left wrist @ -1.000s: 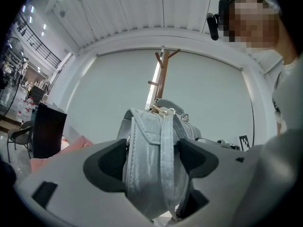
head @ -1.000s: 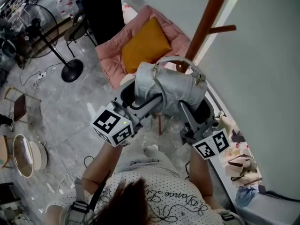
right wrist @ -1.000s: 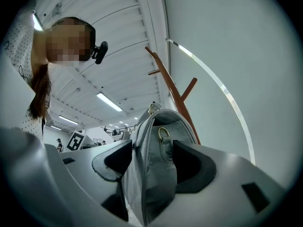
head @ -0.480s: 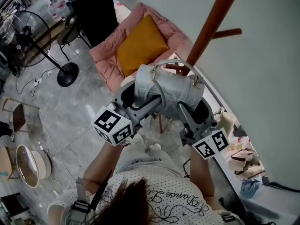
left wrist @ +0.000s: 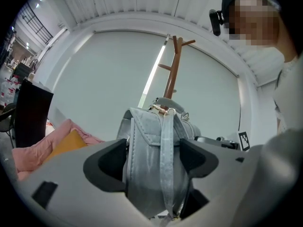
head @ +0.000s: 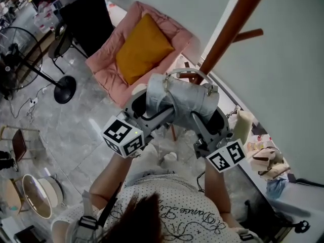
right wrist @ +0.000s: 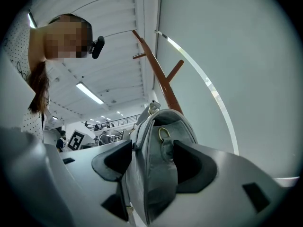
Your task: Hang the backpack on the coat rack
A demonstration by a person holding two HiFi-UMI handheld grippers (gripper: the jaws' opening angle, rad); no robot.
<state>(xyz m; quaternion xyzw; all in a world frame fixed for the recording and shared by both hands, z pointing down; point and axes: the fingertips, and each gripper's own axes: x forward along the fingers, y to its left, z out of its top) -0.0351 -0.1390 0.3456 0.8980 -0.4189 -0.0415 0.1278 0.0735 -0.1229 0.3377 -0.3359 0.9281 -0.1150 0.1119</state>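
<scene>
A small grey backpack (head: pixel 182 100) with a curved top handle (head: pixel 185 72) is held up between both grippers. My left gripper (head: pixel 148 101) is shut on its left side, and my right gripper (head: pixel 208 111) is shut on its right side. The brown wooden coat rack (head: pixel 230 32) stands just behind it against the pale wall, one peg (head: pixel 249 34) pointing right. In the left gripper view the backpack (left wrist: pixel 156 164) fills the jaws, with the rack (left wrist: pixel 172 70) rising beyond. The right gripper view shows the backpack (right wrist: pixel 158 169) clamped below the rack (right wrist: pixel 158 77).
A pink armchair (head: pixel 134 54) with a mustard cushion (head: pixel 143 49) sits left of the rack. A black cabinet (head: pixel 83 14) and a standing fan (head: pixel 30 65) are farther left. Shoes (head: pixel 268 161) lie on the floor at the right by the wall.
The view has shifted so the armchair and fan slid left and the rack sits closer above the backpack. Both grippers keep their hold on the backpack.
</scene>
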